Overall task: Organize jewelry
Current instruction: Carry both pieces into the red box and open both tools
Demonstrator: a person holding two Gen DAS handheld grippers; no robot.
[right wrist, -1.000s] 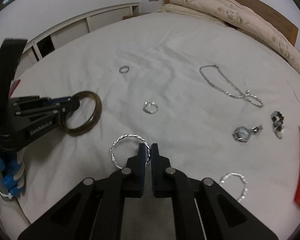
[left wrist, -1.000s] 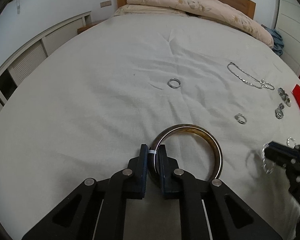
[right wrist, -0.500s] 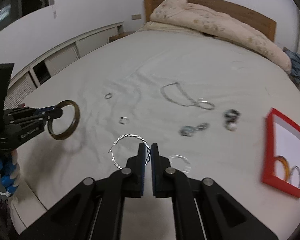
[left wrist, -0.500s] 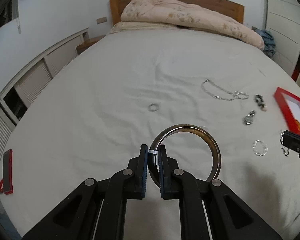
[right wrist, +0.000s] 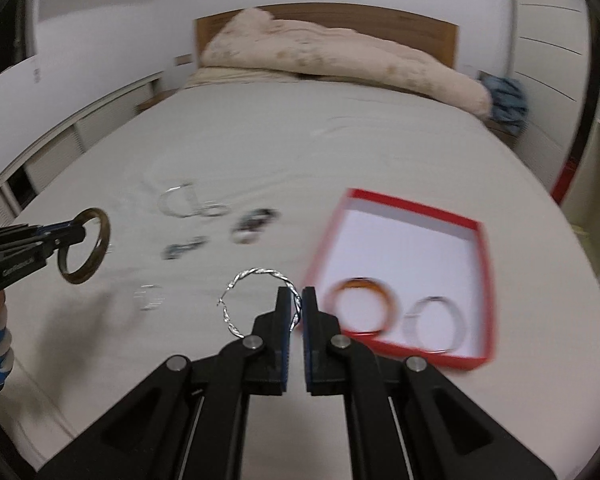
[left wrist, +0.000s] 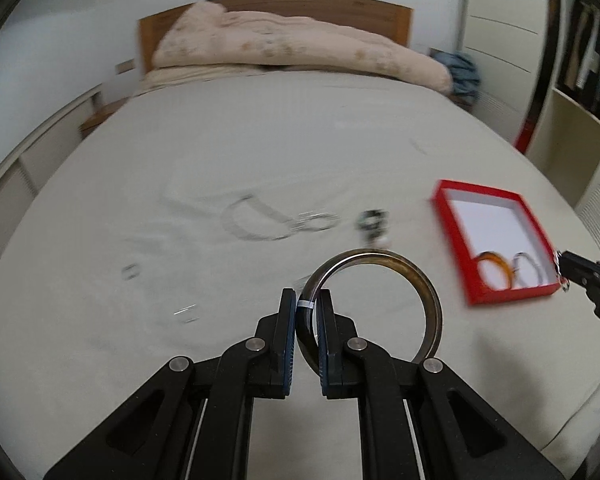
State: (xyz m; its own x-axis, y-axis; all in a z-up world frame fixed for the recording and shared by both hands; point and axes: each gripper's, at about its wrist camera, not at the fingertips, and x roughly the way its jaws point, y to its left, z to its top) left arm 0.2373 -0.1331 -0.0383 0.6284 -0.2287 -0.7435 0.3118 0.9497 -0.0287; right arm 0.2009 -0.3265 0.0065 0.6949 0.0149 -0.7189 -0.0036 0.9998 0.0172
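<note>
Red box [right wrist: 485,288] now nearer right tongs [right wrist: 297,306]; lettering on left tongs [right wrist: 66,236] blurred.

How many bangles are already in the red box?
2: an amber bangle and a silver bangle, side by side at the near end of the red box. The rest of the box floor looks bare.

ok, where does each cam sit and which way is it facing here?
Left wrist: on the left gripper, facing the headboard; holds a brown bangle; right gripper at the right edge.
Right wrist: on the right gripper, same heading; holds a twisted silver bangle; left gripper at the left edge.
Shared: red box.
</note>
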